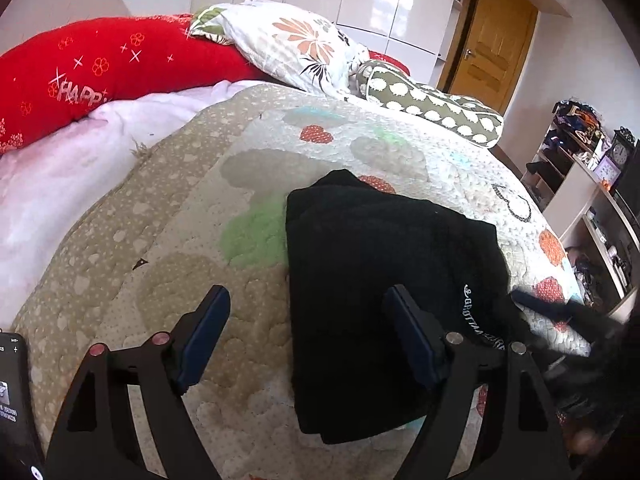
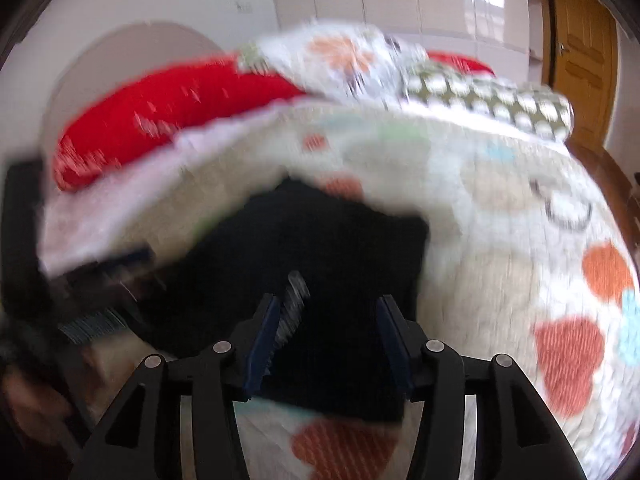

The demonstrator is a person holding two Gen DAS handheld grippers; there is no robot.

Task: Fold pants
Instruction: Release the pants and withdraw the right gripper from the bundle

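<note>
Pants look essentially folded: the black fabric pants (image 1: 384, 280) sit as a compact, roughly rectangular stack of layers on the quilted bedspread with heart and cloud patches (image 1: 160, 264), about mid-bed, well short of the red pillow with "HAPPY" lettering (image 1: 112, 68) and the floral white pillow (image 1: 296, 40) at the head end. A strip of white lettering runs along the stack's right edge in the left wrist view. Left gripper (image 1: 306, 328) has its fingers spread wide and holds nothing; one finger is over bare quilt, the other over the stack's left part, and I can't tell if it touches the cloth. Right gripper (image 2: 326, 328) is also spread apart with nothing between the fingers, positioned over the near edge of the pants (image 2: 320, 264); that view is motion-blurred, so contact is unclear. What's left, by my read: little. The top corner of the stack pokes out unevenly and layer edges are slightly offset, so maybe a final square-up or press flat, otherwise just pull both tools clear.
</note>
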